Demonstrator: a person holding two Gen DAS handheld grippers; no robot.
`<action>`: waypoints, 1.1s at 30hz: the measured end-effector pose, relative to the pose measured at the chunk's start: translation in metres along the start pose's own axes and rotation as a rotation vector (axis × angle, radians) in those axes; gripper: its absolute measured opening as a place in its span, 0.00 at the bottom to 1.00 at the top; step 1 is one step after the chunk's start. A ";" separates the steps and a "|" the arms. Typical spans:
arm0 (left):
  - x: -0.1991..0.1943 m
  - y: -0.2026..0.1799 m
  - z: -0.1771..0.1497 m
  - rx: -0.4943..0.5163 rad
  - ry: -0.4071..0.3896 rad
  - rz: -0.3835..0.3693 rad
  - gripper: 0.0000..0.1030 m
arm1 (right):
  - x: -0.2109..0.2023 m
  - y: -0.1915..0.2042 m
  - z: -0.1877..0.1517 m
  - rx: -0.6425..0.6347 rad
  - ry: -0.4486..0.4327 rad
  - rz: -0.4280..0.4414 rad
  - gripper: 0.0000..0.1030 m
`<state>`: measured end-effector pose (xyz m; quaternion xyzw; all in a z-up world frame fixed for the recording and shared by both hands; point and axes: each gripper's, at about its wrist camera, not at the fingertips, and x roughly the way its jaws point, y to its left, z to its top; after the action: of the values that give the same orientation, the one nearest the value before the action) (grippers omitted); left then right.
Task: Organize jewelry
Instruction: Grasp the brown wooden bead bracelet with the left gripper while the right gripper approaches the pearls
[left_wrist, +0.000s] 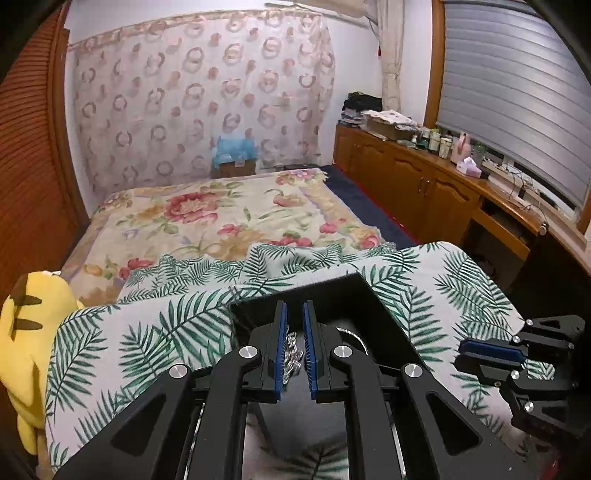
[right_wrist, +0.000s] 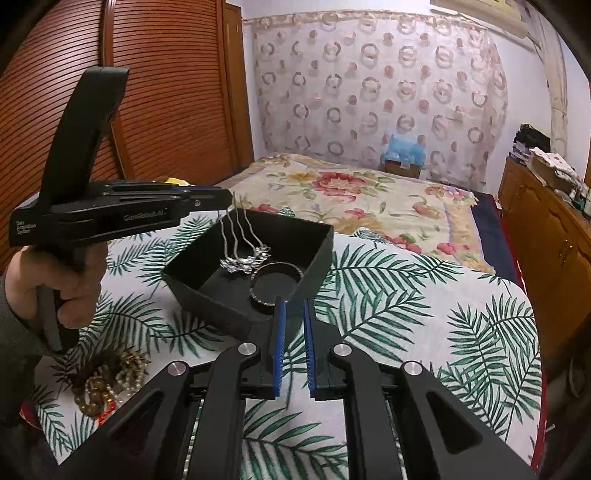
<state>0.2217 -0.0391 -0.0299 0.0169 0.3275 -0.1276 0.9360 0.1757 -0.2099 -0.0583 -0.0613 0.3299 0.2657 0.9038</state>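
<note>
Louvred wardrobe (right_wrist: 155, 96) left, floral bed (right_wrist: 354, 199) beyond, cabinets (right_wrist: 546, 229) right. Palm-print surface (right_wrist: 424, 314) carries bead pile (right_wrist: 107, 384), black box (right_wrist: 306, 266). Silver hairpin (right_wrist: 242, 254) in box; left gripper (left_wrist: 294, 347) jaws narrowly parted above hairpin. Right gripper (right_wrist: 293, 347) jaws slightly open, empty, beside bangle (right_wrist: 277, 282).

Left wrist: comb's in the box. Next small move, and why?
Probably lower the left gripper slightly and open wide: the silver hair comb already rests head-down on the black box floor beside the bangle, prongs up at the fingertips.

The left gripper (right_wrist: 221, 197) hangs up high, fingers apart. The right gripper (right_wrist: 293, 350) sits low, fingers apart too.
</note>
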 end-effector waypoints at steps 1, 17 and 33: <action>-0.003 0.000 -0.001 0.000 -0.002 -0.002 0.08 | -0.002 0.001 -0.001 0.001 -0.003 0.005 0.11; -0.075 0.011 -0.066 0.015 0.006 -0.011 0.25 | -0.019 0.032 -0.045 0.010 0.043 0.044 0.11; -0.088 0.038 -0.145 -0.055 0.129 0.007 0.37 | 0.006 0.058 -0.080 -0.064 0.200 0.070 0.23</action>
<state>0.0766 0.0341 -0.0913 0.0004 0.3906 -0.1141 0.9135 0.1042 -0.1809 -0.1201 -0.1049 0.4119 0.2999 0.8541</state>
